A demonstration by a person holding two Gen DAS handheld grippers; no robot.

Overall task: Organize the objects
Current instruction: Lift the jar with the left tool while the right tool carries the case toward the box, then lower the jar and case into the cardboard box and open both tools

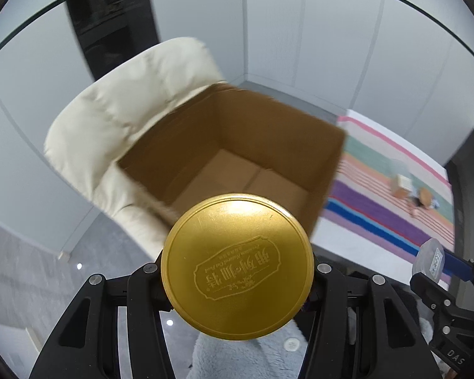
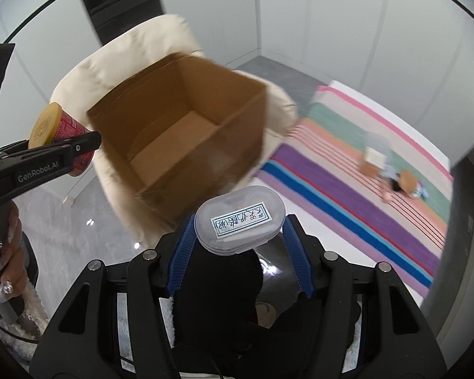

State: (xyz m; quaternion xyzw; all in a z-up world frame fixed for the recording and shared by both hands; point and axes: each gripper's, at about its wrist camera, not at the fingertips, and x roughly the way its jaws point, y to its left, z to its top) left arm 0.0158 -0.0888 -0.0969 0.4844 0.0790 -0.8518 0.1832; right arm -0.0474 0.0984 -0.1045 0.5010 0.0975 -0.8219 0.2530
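My left claw [image 1: 237, 287] is clamped on a gold-lidded can [image 1: 237, 265]. My right claw [image 2: 240, 246] grips a clear plastic case [image 2: 240, 219]. Both hang near the open cardboard box [image 2: 186, 126].

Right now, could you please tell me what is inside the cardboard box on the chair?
The cardboard box shows only its bare brown floor and inner walls; nothing lies on the part in view. The near wall hides the floor strip directly behind it.
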